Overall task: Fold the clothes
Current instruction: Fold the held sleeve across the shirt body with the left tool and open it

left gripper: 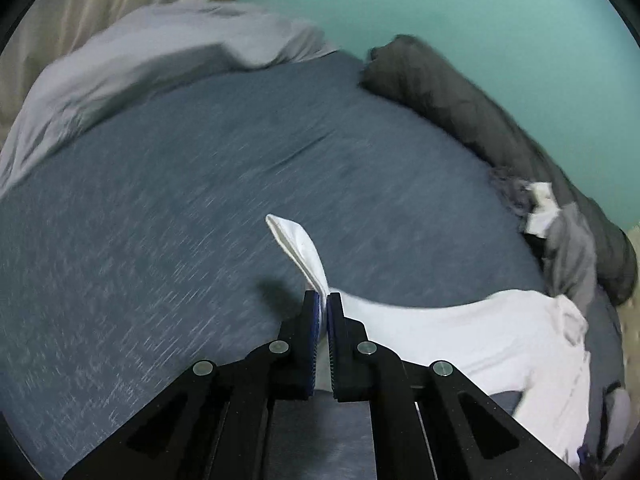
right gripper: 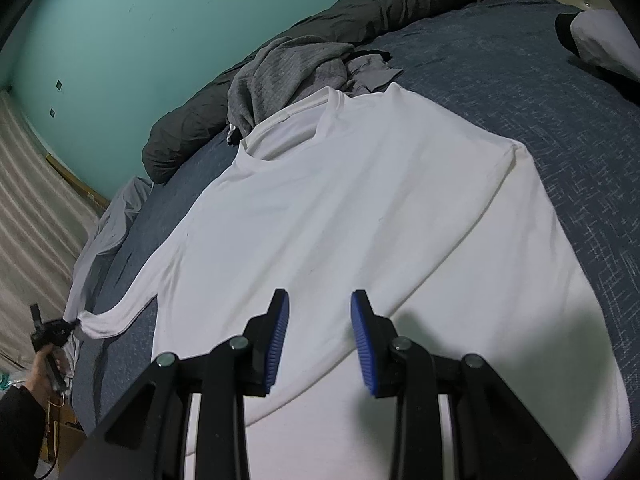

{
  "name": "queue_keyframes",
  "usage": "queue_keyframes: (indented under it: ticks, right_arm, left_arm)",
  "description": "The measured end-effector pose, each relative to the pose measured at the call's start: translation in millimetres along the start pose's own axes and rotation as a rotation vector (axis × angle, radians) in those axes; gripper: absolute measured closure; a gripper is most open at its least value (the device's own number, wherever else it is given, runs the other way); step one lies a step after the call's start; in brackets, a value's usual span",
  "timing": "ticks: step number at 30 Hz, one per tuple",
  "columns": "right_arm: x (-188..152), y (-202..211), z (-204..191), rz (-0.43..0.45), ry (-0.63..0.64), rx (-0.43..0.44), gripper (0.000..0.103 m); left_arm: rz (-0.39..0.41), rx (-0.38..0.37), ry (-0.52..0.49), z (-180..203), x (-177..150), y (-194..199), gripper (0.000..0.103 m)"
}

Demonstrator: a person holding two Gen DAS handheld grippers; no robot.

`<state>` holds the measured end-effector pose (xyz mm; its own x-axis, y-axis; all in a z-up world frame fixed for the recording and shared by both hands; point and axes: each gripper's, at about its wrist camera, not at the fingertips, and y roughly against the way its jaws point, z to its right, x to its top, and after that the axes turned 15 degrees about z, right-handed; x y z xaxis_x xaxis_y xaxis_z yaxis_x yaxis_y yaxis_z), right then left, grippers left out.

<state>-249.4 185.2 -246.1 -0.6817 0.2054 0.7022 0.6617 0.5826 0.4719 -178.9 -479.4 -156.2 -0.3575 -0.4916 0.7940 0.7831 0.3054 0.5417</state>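
Left hand-held gripper (left gripper: 323,300) clamping white shirt (right gripper: 360,208)

Bedspread (left gripper: 180,208) ahead bare; grey clothes pile (right gripper: 288,76), rolled duvet (right gripper: 360,4) block wall side.

A white long-sleeved cotton shirt (right gripper: 340,208) lies spread flat on the dark blue woven bedspread (right gripper: 540,92), filling the middle of the frame. At bottom centre the right gripper (right gripper: 320,340) hangs over its hem, blue pads apart, nothing between them. At lower left the left gripper (right gripper: 74,324) pinches the sleeve cuff. A crumpled grey knit garment (right gripper: 288,76) sits above the collar.
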Motion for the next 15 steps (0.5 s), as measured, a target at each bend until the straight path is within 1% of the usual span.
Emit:
queue_keyframes:
  ticks: [5, 8, 13, 15]
  right_arm:
    - [1, 2, 8, -0.003, -0.013, -0.012, 0.071]
    - [2, 6, 13, 0.0, -0.028, -0.02, 0.071]
    - [5, 16, 18, 0.014, -0.037, -0.028, 0.071]
    - [6, 20, 19, 0.019, -0.038, -0.032, 0.071]
  left_arm:
    - [0.047, -0.101, -0.043, 54, 37, 22, 0.099]
    - [0.062, -0.161, -0.072, 86, 52, 35, 0.099]
    - [0.066, -0.276, -0.11, 155, 60, 64, 0.099]
    - [0.063, -0.329, -0.136, 188, 56, 78, 0.099]
